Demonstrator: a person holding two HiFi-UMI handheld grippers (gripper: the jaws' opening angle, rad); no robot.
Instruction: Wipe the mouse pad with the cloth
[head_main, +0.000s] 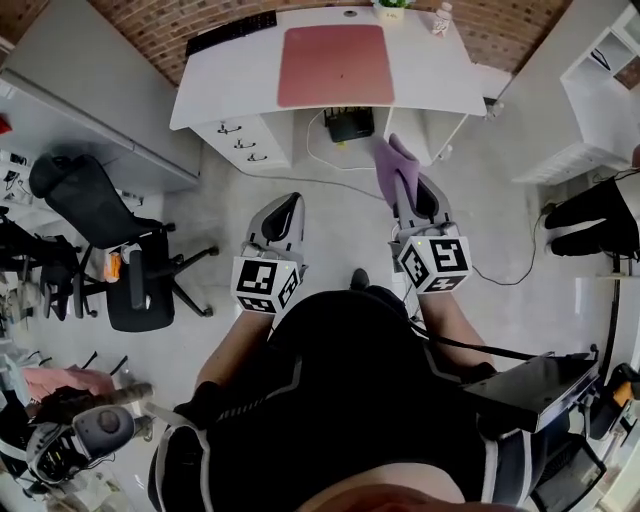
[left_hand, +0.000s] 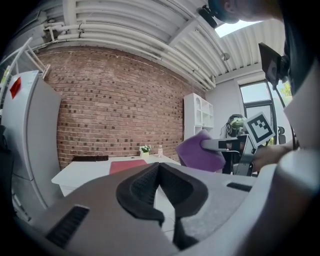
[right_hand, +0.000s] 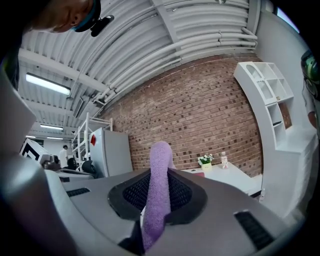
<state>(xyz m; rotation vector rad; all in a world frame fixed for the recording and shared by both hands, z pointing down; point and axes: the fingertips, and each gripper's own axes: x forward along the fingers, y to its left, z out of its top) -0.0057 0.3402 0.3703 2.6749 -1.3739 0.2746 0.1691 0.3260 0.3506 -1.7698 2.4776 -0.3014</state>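
Note:
A red mouse pad (head_main: 335, 64) lies flat in the middle of the white desk (head_main: 440, 85) ahead, far from both grippers; it also shows as a red strip, the mouse pad (left_hand: 127, 166), in the left gripper view. My right gripper (head_main: 405, 180) is shut on a purple cloth (head_main: 394, 168), which sticks up between its jaws as the cloth (right_hand: 157, 185). The cloth (left_hand: 200, 152) hangs to the right in the left gripper view. My left gripper (head_main: 287, 207) is held beside it, shut, with nothing between its jaws.
A black keyboard (head_main: 232, 32) lies at the desk's back left, a small plant (head_main: 391, 8) and a bottle (head_main: 441, 18) at the back right. A black office chair (head_main: 110, 235) stands on the floor to the left. White shelves (head_main: 600, 90) stand at right.

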